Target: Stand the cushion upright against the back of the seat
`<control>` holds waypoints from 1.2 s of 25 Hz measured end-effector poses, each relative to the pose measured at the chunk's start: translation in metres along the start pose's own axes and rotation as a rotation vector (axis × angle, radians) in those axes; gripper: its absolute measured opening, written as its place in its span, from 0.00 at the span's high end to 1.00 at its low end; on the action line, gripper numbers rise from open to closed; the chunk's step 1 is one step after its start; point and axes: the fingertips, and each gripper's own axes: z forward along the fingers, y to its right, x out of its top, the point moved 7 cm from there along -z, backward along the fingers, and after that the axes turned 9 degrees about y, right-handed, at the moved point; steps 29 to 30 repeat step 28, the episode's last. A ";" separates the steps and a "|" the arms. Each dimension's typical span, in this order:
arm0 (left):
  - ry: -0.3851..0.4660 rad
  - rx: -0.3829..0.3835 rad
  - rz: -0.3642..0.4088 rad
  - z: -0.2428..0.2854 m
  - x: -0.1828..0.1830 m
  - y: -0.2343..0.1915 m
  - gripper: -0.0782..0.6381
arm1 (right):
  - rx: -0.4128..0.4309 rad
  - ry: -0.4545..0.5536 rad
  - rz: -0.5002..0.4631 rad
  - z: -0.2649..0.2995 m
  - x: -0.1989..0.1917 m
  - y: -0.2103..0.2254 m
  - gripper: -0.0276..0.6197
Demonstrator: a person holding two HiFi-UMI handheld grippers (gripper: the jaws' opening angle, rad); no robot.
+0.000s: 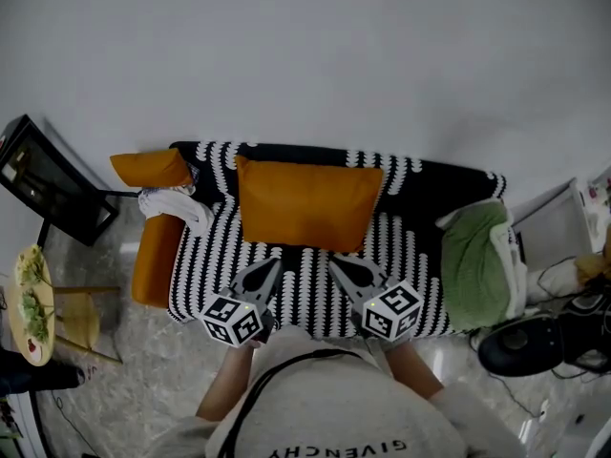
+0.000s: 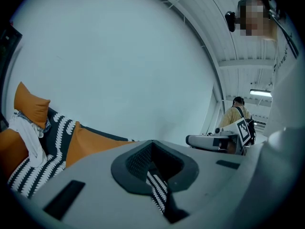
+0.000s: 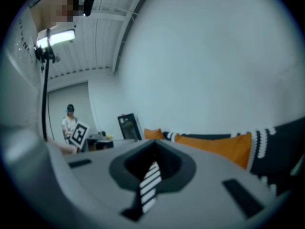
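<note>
Hovering at the seat's front edge | my left gripper and right gripper jaws pressed together, empty I think | orange cushion mid-seat, leaning against the back edge | judged soft, light, floppy: pinch both top corners.

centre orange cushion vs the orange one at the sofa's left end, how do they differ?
Size: the centre cushion is clearly bigger than the left-end cushion.
Pose: the centre cushion stands against the backrest mid-seat; the left-end cushion sits in the corner above the armrest, by a white cloth.
Both are plain orange.
</note>
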 end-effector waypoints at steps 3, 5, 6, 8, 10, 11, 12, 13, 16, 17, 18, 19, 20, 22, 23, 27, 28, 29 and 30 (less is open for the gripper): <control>-0.005 -0.005 -0.001 0.003 0.001 0.000 0.86 | -0.003 -0.012 0.001 -0.001 -0.003 0.001 0.93; -0.007 -0.003 -0.007 0.005 0.000 -0.001 0.86 | -0.002 -0.018 0.002 0.000 -0.005 0.003 0.93; -0.010 -0.001 -0.008 0.006 -0.001 -0.001 0.86 | -0.001 -0.019 0.005 0.000 -0.006 0.005 0.93; -0.016 0.003 -0.010 0.010 -0.003 -0.001 0.86 | -0.001 -0.020 0.014 0.000 -0.007 0.010 0.93; -0.018 0.007 -0.015 0.012 -0.002 -0.003 0.86 | -0.001 -0.020 0.022 0.003 -0.005 0.013 0.93; -0.019 0.010 -0.017 0.013 0.000 -0.005 0.86 | 0.000 -0.021 0.025 0.005 -0.004 0.014 0.93; -0.019 0.012 -0.019 0.014 0.001 -0.006 0.86 | 0.003 -0.021 0.028 0.007 -0.003 0.014 0.93; -0.020 0.015 -0.019 0.014 0.002 -0.006 0.86 | 0.007 -0.020 0.029 0.008 -0.001 0.014 0.93; -0.022 0.016 -0.022 0.016 0.003 -0.007 0.86 | 0.019 -0.016 0.030 0.009 0.001 0.014 0.93; -0.023 0.015 -0.025 0.016 0.002 -0.007 0.86 | 0.020 -0.017 0.032 0.009 0.000 0.014 0.93; -0.025 0.013 -0.027 0.017 0.001 -0.006 0.86 | 0.019 -0.019 0.037 0.008 -0.002 0.014 0.93; -0.028 0.012 -0.029 0.017 0.000 -0.006 0.86 | 0.017 -0.022 0.042 0.008 -0.004 0.014 0.93; -0.032 0.012 -0.031 0.016 -0.002 -0.005 0.86 | 0.016 -0.024 0.048 0.007 -0.006 0.014 0.93; -0.040 0.014 -0.032 0.015 -0.004 -0.005 0.86 | 0.014 -0.026 0.055 0.006 -0.009 0.014 0.93; -0.043 0.017 -0.032 0.015 -0.005 -0.005 0.86 | 0.014 -0.027 0.058 0.005 -0.010 0.015 0.93; -0.051 0.027 -0.033 0.014 -0.008 -0.007 0.86 | 0.015 -0.031 0.068 0.004 -0.014 0.016 0.93; -0.053 0.029 -0.033 0.014 -0.009 -0.008 0.86 | 0.014 -0.032 0.071 0.004 -0.015 0.017 0.93; -0.053 0.029 -0.033 0.014 -0.009 -0.008 0.86 | 0.014 -0.032 0.071 0.004 -0.015 0.017 0.93; -0.053 0.029 -0.033 0.014 -0.009 -0.008 0.86 | 0.014 -0.032 0.071 0.004 -0.015 0.017 0.93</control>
